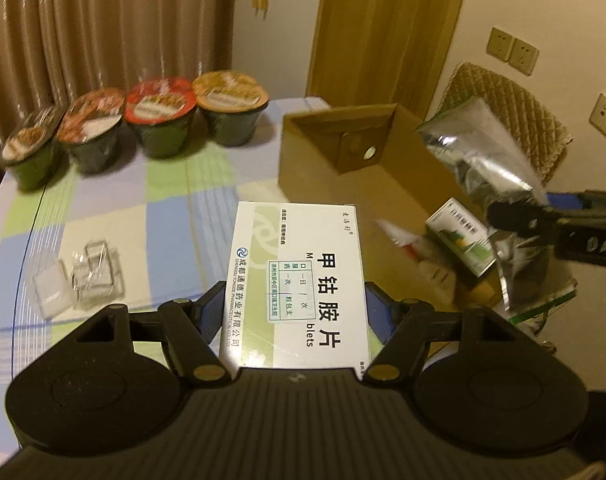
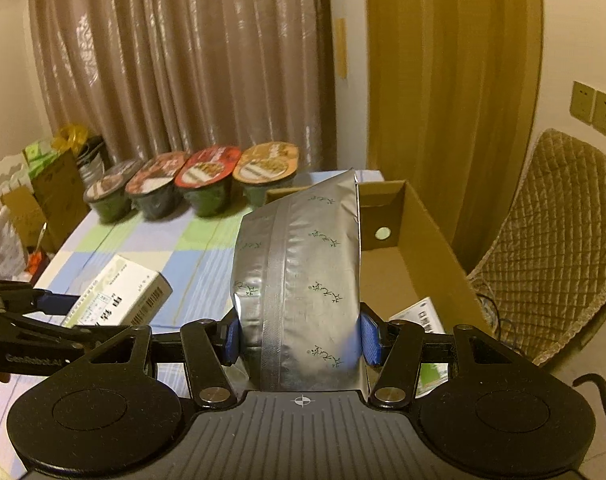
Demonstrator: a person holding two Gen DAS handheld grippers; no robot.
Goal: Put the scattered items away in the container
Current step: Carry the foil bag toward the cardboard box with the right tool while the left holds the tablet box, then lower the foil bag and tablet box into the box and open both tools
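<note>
My left gripper [image 1: 297, 306] is shut on a white and green medicine box [image 1: 299, 280], held above the table just left of the open cardboard box [image 1: 367, 168]. My right gripper [image 2: 301, 336] is shut on a silver foil pouch [image 2: 303, 280], held upright over the cardboard box [image 2: 407, 256]. From the left wrist view the same pouch [image 1: 479, 160] hangs over the box's right side, and a small green and white carton [image 1: 463, 240] and a white wrapper [image 1: 403, 240] lie inside. The medicine box [image 2: 119, 296] shows at the left in the right wrist view.
Several sealed food bowls [image 1: 159, 116] stand in a row at the table's far edge before a curtain. Crumpled clear plastic packaging [image 1: 87, 276] lies on the checked tablecloth [image 1: 163, 200] at the left. A quilted chair [image 2: 551, 240] stands right of the box.
</note>
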